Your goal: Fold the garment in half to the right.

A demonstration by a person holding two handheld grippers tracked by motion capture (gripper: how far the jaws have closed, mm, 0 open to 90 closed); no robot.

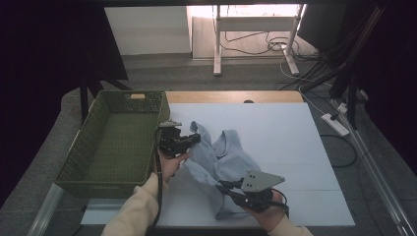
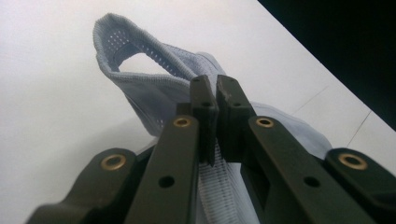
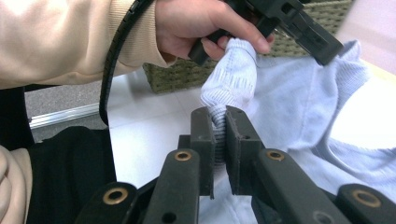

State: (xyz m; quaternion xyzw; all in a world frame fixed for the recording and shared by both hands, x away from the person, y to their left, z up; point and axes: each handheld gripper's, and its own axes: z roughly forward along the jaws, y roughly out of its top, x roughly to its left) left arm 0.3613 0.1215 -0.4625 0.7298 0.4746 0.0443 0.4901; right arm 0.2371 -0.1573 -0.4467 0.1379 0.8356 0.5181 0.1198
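A pale blue sleeveless top (image 1: 223, 157) lies crumpled on the white table sheet (image 1: 285, 137). My left gripper (image 1: 196, 139) is shut on its fabric near a shoulder strap; in the left gripper view the jaws (image 2: 215, 95) pinch the cloth (image 2: 154, 98), and a strap loop (image 2: 121, 51) stands up beyond them. My right gripper (image 1: 222, 186) is shut on the top's near edge; the right gripper view has a ribbed fold of the top (image 3: 229, 88) squeezed between its jaws (image 3: 217, 126). Beyond them the other hand (image 3: 196, 25) holds the left gripper.
A green woven basket (image 1: 113, 142) stands at the left of the table, close behind my left gripper; its inside looks bare. The white sheet stretches to the right and far side. Cables and a power strip (image 1: 335, 124) lie on the floor at right.
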